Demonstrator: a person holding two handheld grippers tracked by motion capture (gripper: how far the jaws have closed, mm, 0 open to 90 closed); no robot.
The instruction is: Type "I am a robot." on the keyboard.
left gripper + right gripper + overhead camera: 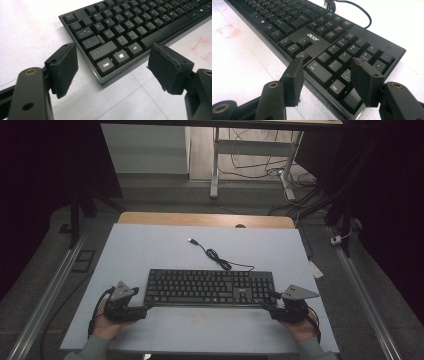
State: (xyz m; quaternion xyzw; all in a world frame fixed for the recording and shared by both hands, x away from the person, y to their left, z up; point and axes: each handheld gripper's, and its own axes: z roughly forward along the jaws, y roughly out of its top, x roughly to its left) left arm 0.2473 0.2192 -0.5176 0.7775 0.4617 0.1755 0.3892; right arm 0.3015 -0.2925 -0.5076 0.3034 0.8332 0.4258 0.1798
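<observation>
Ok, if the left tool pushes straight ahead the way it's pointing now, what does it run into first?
Most likely the keyboard. The left tool is open and aimed at the near left corner, around the Ctrl key. That corner lies between and just beyond the pads, apparently not yet touching, though depth is hard to judge.

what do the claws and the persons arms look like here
Both the left claw and the right claw are black handheld units, each topped by a grey three-cornered plate, with a black cable looping by the hand. Their fingers carry dark, rough-edged pads. The person's sleeves are grey-green.
</observation>
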